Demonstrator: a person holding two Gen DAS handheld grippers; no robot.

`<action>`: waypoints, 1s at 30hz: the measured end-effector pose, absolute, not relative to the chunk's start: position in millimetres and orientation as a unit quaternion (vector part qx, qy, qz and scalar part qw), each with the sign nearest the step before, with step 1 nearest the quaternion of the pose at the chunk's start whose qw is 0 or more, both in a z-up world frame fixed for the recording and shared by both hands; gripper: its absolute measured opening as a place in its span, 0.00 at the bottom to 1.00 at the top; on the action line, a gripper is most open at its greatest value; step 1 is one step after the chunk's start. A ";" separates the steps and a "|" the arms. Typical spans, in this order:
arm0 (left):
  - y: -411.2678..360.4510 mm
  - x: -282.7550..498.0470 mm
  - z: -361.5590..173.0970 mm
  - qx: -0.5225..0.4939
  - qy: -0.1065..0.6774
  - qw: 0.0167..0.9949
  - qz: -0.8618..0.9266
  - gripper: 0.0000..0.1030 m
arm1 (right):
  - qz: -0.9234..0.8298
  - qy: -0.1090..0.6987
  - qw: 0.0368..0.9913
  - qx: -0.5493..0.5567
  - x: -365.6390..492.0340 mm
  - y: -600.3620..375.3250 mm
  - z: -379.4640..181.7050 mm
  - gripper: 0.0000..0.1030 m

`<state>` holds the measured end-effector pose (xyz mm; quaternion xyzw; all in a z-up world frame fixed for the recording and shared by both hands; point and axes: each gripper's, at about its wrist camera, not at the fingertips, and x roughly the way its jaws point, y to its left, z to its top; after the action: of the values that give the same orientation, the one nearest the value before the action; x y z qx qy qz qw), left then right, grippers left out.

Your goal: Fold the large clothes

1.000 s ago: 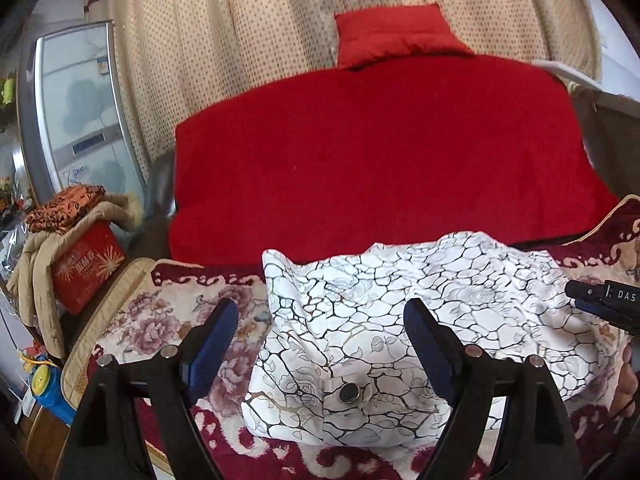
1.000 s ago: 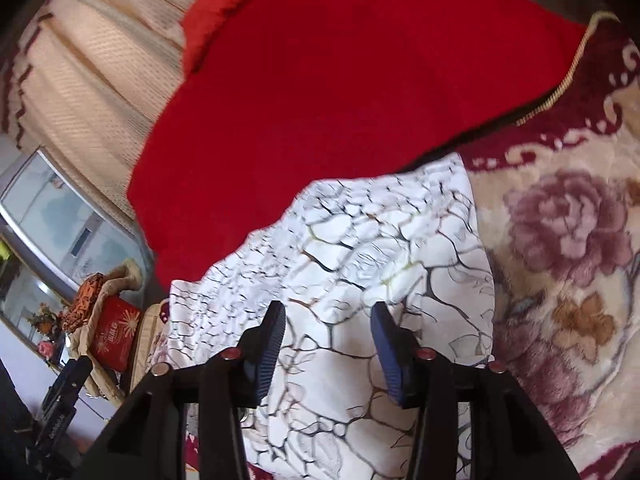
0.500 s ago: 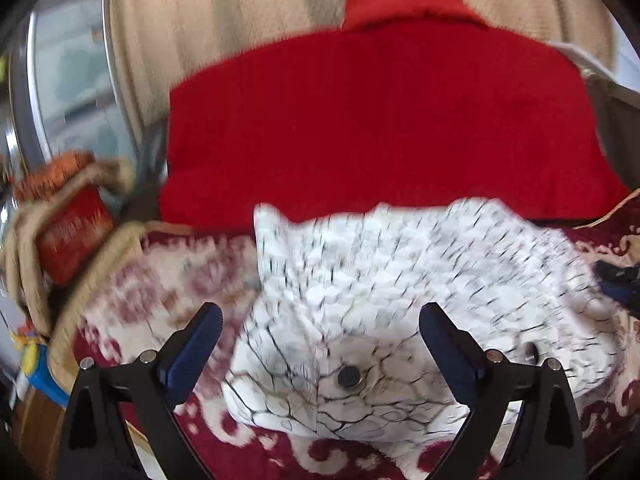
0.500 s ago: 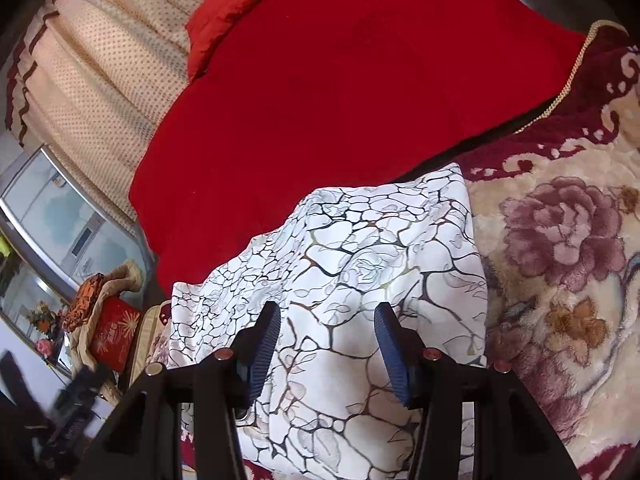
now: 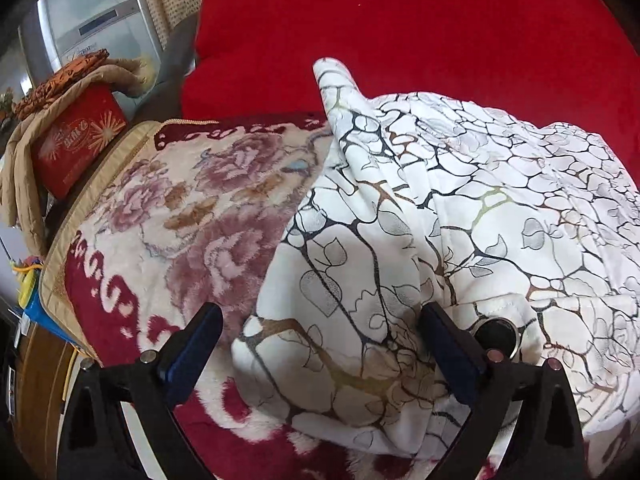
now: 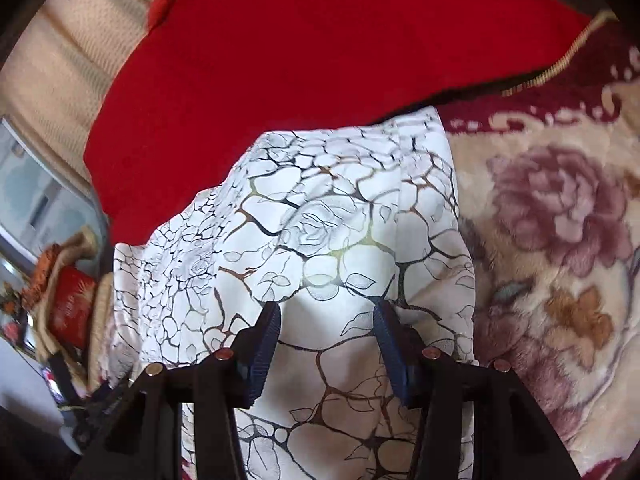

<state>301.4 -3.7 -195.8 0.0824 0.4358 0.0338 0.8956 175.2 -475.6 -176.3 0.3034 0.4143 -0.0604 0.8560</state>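
A white garment (image 5: 460,216) with a black and gold crackle print lies bunched on a floral blanket (image 5: 192,216). My left gripper (image 5: 320,340) is wide open, low over the garment's near left corner. The corner's folded cloth lies between the fingers, and the pads do not press it. A dark snap button (image 5: 496,338) shows just right of the right finger. In the right wrist view the same garment (image 6: 320,216) spreads below my right gripper (image 6: 328,328). That gripper stands half open just over the cloth at the garment's right end, and its pads look clear of the cloth.
A red cover (image 5: 400,32) rises behind the garment. At the left, past the blanket's tan edge (image 5: 100,168), stands a red box (image 5: 76,144) draped with beige clothes, with a grey appliance (image 5: 92,20) behind. The floral blanket (image 6: 560,240) continues to the garment's right.
My left gripper has come down and tilted toward the garment's left corner, and its jaws have widened. My right gripper has sunk a little closer to the cloth, with its opening unchanged.
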 end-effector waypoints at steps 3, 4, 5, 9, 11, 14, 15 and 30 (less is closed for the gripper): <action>9.5 289.4 -180.2 0.060 0.418 0.906 0.034 0.96 | -0.045 0.388 0.872 0.294 167.3 -467.2 -162.5 0.52; 16.7 284.5 -173.5 0.050 0.407 0.911 0.039 0.96 | -0.026 0.374 0.879 0.294 163.2 -462.2 -155.2 0.52; 24.8 278.1 -166.9 0.040 0.394 0.917 0.048 0.96 | -0.006 0.360 0.887 0.289 158.7 -455.4 -147.5 0.52; 44.1 274.1 -166.0 0.025 0.396 0.916 0.066 0.96 | 0.037 0.336 0.905 0.260 152.7 -427.8 -132.2 0.52; 44.3 285.5 -185.4 0.053 0.444 0.892 0.071 0.96 | 0.038 0.359 0.896 0.257 159.6 -420.2 -140.5 0.52; 47.0 283.6 -196.9 0.048 0.463 0.883 0.062 0.96 | 0.020 0.427 0.865 0.263 176.3 -417.3 -171.8 0.51; 48.8 281.0 -195.3 0.043 0.462 0.884 0.059 0.96 | 0.020 0.426 0.866 0.262 176.7 -417.2 -172.0 0.51; 80.1 249.7 -201.2 -0.201 0.503 0.836 -0.084 0.96 | 0.125 0.340 0.806 0.468 80.0 -439.0 -170.8 0.76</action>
<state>249.7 80.1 -201.2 -0.2011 0.5033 -0.0843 0.8361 80.0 -439.0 -170.8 0.4675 0.3397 0.1250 0.8065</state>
